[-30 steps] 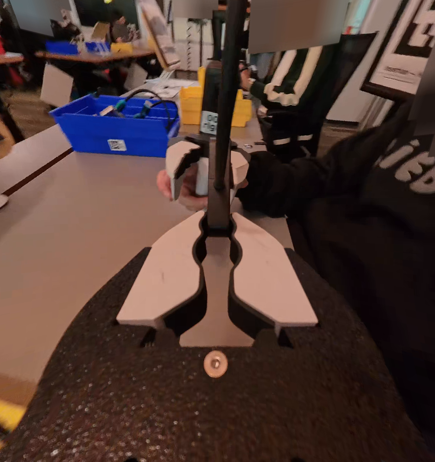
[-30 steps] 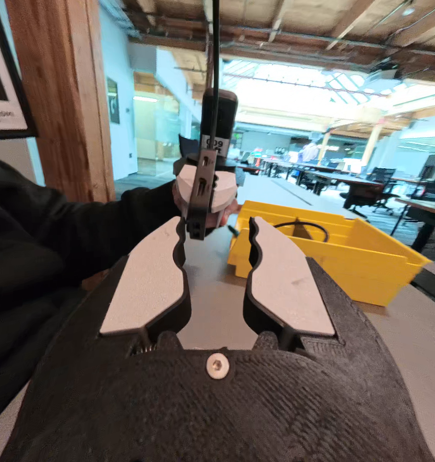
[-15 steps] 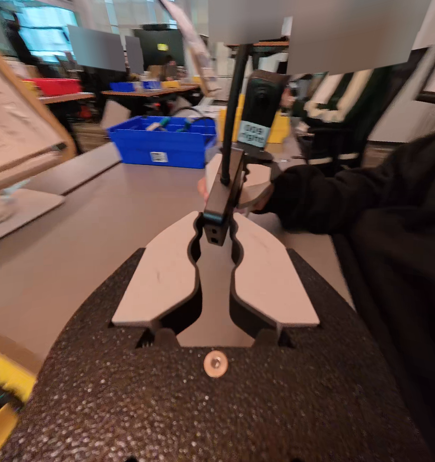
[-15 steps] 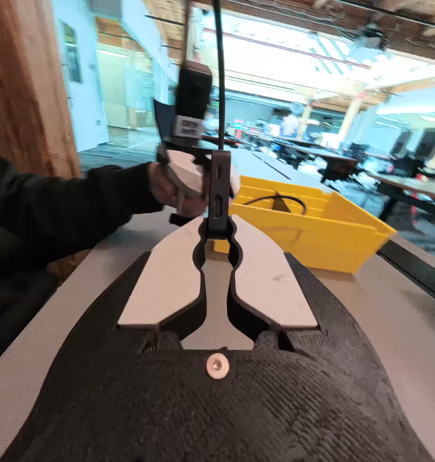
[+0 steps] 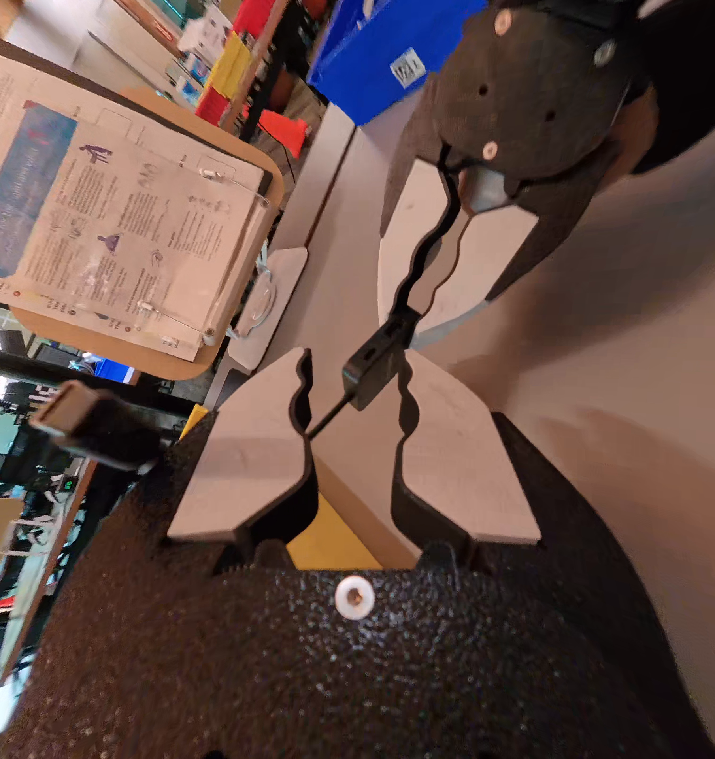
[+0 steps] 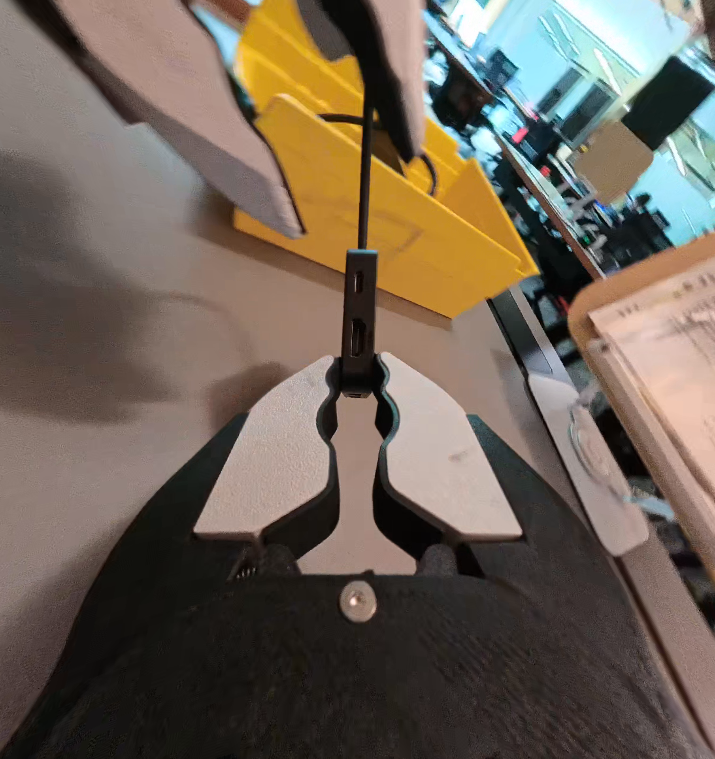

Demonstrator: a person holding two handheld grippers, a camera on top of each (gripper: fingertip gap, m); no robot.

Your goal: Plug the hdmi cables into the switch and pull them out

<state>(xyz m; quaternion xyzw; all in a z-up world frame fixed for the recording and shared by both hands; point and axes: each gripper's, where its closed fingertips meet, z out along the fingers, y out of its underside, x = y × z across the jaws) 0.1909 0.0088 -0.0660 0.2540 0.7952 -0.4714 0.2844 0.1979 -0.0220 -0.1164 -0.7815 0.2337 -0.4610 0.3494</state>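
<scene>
left gripper (image 5: 353, 365): jaws wide, empty, cable passing between them | switch (image 6: 359, 324): black, lifted above the table (image 6: 101, 369) near its yellow-bin (image 6: 388, 230) edge | right gripper (image 6: 357, 361): narrow, clamping the switch's near end

1. Right gripper (image 6: 357, 361) is clamped on the near end of the switch (image 6: 359, 324); its side ports face up, uncovered.
2. Left gripper (image 5: 353, 369) stands spread just past the switch's far end; the thin cable (image 6: 366, 172) runs through its gap, blocking a straight approach from that end.
3. Yellow bin (image 6: 388, 230) sits on the table (image 6: 101, 369) just behind the switch.
4. Document stand (image 6: 655, 349) and its flat base (image 6: 585, 472) close off the right-hand table edge.
5. Bare tabletop lies to the left, shadows only.
6. A loose plug (image 5: 80, 423) hangs beside the left gripper's outer side.
</scene>
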